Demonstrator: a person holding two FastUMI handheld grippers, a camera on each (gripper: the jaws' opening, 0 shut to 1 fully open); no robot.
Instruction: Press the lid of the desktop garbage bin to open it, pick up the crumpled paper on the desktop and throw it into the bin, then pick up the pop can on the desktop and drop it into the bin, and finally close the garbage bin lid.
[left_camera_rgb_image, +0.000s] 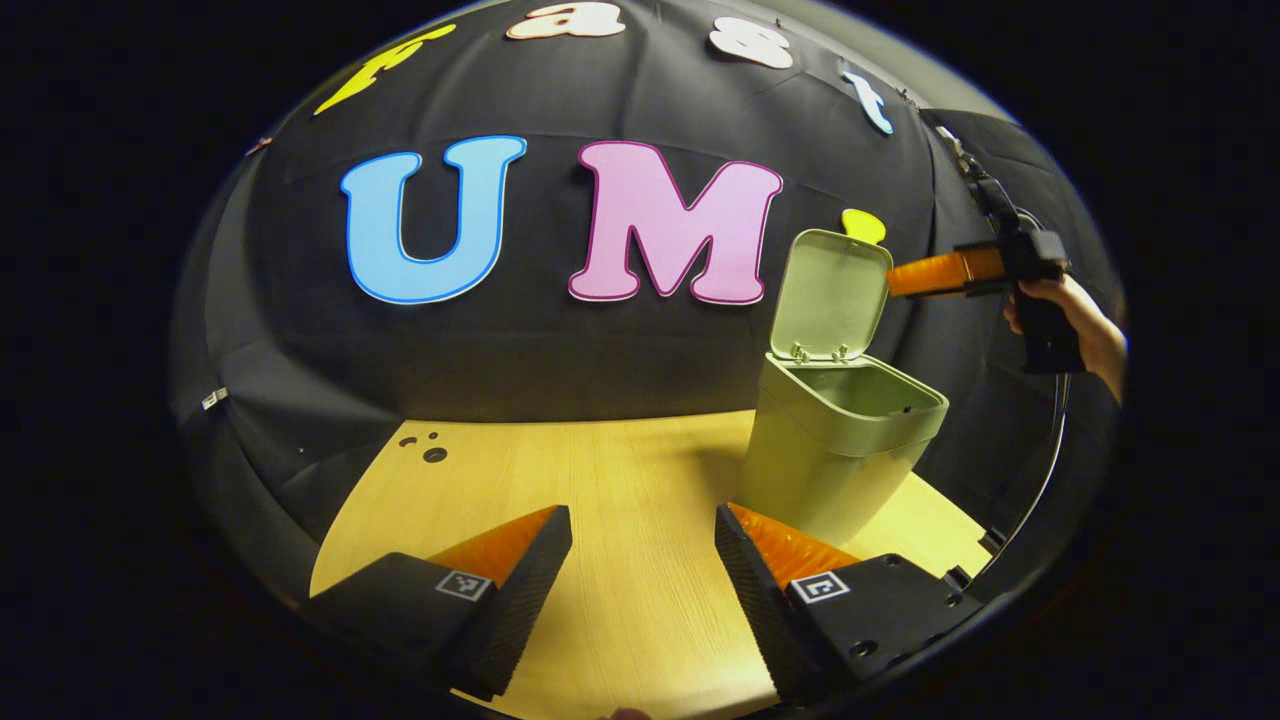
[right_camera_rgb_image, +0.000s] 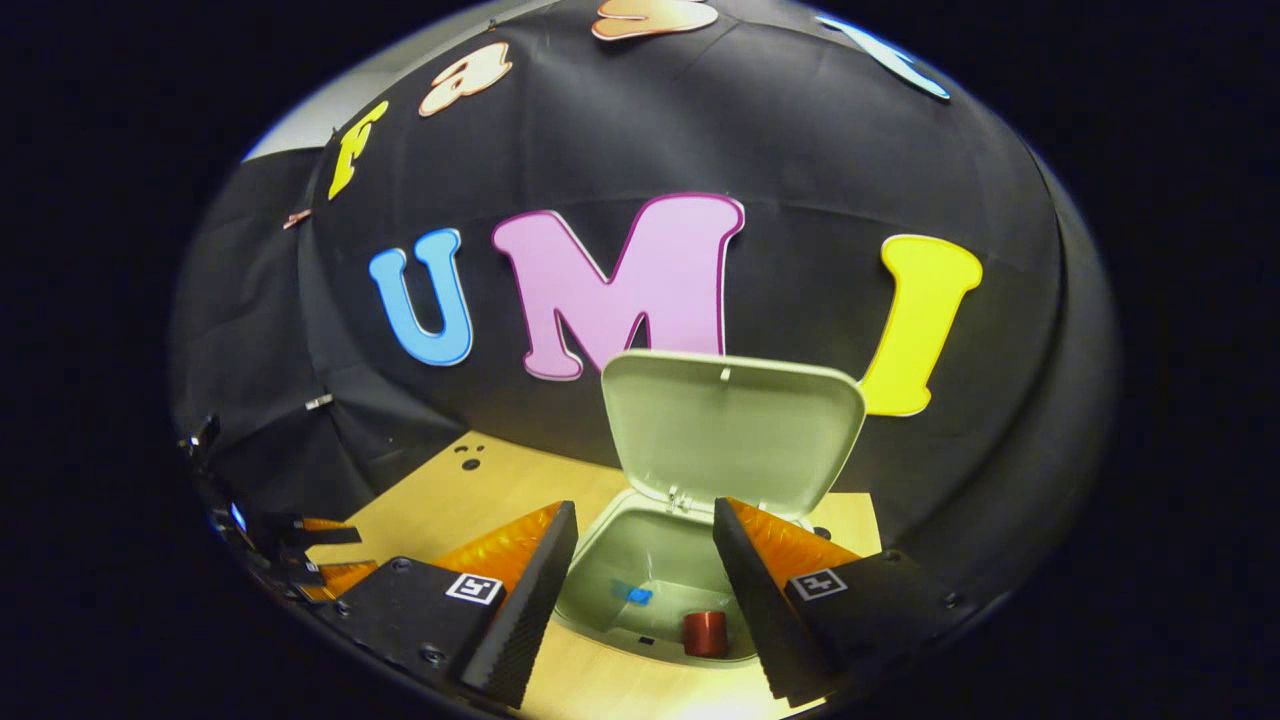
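A: Since the pop can (right_camera_rgb_image: 705, 633) already lies in the garbage bin (left_camera_rgb_image: 835, 440), only the lid (right_camera_rgb_image: 730, 430) is left, standing upright at the bin's far edge.
B: Then the right gripper (right_camera_rgb_image: 645, 560), jaws apart and empty above the opening, should tip it forward from behind. The left gripper (left_camera_rgb_image: 643, 560) idles apart over the desktop (left_camera_rgb_image: 620, 470).
A: The crumpled paper I can't make out; a blue scrap (right_camera_rgb_image: 632, 594) shows inside

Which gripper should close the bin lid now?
Right. The right gripper hovers open just above the bin, lid upright ahead, can inside. The left gripper sits low over the table, off to the side.
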